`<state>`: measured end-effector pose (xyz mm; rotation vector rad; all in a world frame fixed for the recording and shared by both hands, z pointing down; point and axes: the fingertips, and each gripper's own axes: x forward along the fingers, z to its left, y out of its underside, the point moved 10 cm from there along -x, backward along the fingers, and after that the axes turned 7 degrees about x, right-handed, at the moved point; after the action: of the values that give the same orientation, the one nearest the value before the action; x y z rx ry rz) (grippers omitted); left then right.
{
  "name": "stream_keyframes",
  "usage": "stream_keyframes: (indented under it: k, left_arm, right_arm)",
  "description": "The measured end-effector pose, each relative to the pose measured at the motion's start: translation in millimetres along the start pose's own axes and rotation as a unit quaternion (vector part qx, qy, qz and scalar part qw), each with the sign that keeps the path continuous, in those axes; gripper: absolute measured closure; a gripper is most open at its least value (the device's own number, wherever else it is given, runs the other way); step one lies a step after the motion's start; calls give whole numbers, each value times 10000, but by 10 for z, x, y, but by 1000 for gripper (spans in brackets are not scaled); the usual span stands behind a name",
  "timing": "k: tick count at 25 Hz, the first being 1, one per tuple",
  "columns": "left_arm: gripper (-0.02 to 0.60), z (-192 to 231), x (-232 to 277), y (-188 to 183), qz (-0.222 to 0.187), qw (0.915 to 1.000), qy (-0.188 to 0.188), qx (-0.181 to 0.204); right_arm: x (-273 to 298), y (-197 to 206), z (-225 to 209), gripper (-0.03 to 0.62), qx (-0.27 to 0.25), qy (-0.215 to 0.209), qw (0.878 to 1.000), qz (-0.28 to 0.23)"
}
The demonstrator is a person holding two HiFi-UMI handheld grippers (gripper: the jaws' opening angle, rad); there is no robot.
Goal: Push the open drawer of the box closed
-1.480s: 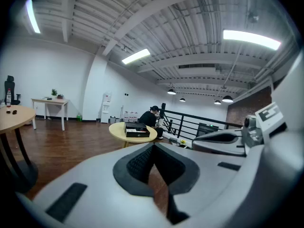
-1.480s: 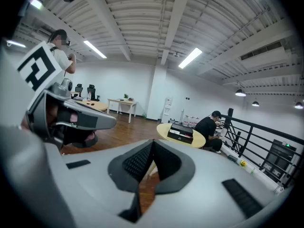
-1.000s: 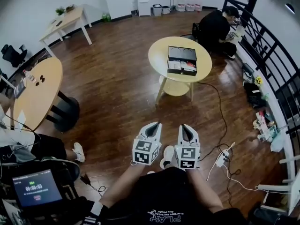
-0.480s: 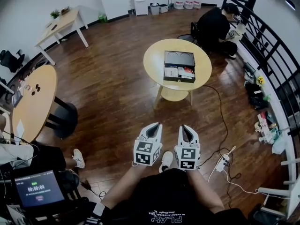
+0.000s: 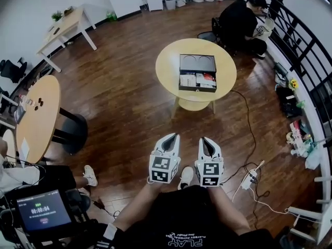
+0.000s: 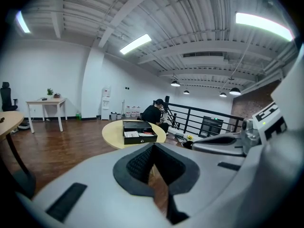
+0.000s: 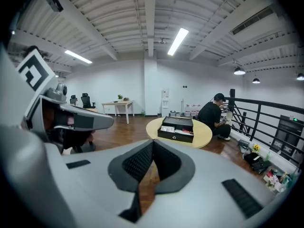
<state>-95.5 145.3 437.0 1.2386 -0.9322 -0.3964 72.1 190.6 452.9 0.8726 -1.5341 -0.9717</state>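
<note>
A black box (image 5: 197, 72) lies on a round yellow table (image 5: 168, 66) across the room, its drawer (image 5: 197, 82) pulled open toward me with papers and a red item inside. The left gripper view shows the box (image 6: 138, 131) small and far off, and so does the right gripper view (image 7: 176, 128). My left gripper (image 5: 171, 138) and right gripper (image 5: 204, 139) are held side by side close to my body, far short of the table. Each is shut, with nothing between its jaws (image 6: 153, 146) (image 7: 152, 144).
A person (image 5: 238, 19) sits beyond the table by a black railing (image 5: 301, 51). Another round table (image 5: 36, 115) stands at left, a rectangular one (image 5: 65, 22) far left. A power strip and cables (image 5: 249, 178) lie on the wood floor at right. A tablet (image 5: 41, 210) is at lower left.
The table and box have drawn slightly nearer and lower in the head view as I move forward. Both grippers keep the same shut pose in front of me.
</note>
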Motion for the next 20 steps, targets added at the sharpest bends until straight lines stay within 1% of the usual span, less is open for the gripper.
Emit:
stream_keyframes:
  k: [4, 9, 14, 17, 20]
  left_arm:
    - [584, 16, 190, -64, -8, 10000, -78, 50]
    - [584, -39, 414, -158, -53, 9998, -144, 96]
    - [584, -50, 548, -275, -60, 9996, -108, 271]
    - [584, -27, 590, -287, 9, 9994, -148, 328]
    - [584, -17, 646, -322, 8, 9995, -165, 286]
  right_arm:
    - [157, -50, -150, 589, 6, -70, 9999, 97]
    - [284, -92, -417, 589, 79, -130, 9999, 25]
    - [461, -124, -620, 589, 183, 18, 9993, 312]
    - [526, -139, -693, 589, 263, -1, 9988, 405]
    - [578, -170, -694, 589, 226, -98, 9992, 318]
